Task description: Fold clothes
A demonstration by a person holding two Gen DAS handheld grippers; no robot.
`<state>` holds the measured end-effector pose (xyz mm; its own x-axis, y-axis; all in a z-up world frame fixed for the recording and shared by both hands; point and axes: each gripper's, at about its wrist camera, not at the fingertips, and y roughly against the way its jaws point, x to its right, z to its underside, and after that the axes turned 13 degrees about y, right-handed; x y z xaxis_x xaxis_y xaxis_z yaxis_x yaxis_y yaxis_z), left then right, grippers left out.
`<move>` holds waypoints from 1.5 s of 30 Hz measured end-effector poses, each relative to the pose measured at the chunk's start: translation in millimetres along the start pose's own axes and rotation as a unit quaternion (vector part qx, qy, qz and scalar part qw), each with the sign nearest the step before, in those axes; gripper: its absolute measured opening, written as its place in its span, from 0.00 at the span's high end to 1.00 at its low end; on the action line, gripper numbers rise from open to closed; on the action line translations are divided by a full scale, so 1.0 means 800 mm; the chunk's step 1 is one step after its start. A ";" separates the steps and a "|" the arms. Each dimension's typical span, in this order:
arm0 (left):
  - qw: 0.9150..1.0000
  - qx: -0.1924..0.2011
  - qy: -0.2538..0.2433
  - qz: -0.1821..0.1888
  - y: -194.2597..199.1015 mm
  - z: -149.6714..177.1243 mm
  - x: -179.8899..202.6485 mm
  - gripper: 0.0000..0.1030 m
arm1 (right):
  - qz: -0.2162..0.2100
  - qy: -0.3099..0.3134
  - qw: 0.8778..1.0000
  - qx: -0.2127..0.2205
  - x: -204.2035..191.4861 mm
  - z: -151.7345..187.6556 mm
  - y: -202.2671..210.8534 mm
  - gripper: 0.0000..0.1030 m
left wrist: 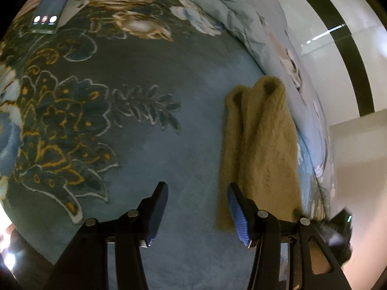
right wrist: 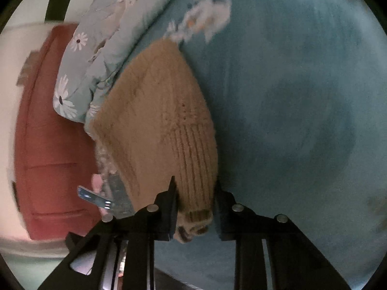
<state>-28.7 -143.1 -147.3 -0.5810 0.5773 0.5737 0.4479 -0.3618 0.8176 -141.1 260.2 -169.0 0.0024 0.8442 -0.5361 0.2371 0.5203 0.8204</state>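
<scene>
Here the right tongs (right wrist: pixel 193 207) pinch the tan knit sweater's (right wrist: pixel 154 125) ribbed hem (bed (right wrist: pixel 290 96) beneath). Left tongs (left wrist: pixel 197 210) gape empty beside it; keep the hem flat and edges aligned.

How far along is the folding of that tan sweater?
The sweater already lies doubled into a narrow strip on the blanket. The right gripper pinches its ribbed end; the left gripper hangs open beside it. It probably needs another fold.

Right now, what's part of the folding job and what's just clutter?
Job:
- tan knit sweater, folded on the blue bed cover
- right tool, shut on the sweater's ribbed hem
- left tool, open, empty

Lying about:
- phone
- floral pillow
</scene>
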 end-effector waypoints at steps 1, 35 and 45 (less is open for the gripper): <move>1.000 -0.002 -0.003 0.000 -0.002 0.000 0.003 0.47 | 0.009 0.008 1.000 0.000 0.004 -0.012 0.007 0.76; 0.980 -0.064 -0.181 -0.051 -0.135 -0.042 0.157 0.39 | 0.068 0.195 0.978 -0.017 -0.047 0.024 -0.013 0.63; 0.982 -0.070 -0.169 -0.041 -0.154 -0.050 0.129 0.24 | 0.040 0.149 0.988 0.019 -0.023 0.044 0.011 0.63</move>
<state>-170.9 -68.6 -186.8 -0.3423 0.8101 0.4761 0.2975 -0.3872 0.8727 -105.1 244.8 -158.8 -0.2623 0.8861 -0.3821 0.2834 0.4493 0.8472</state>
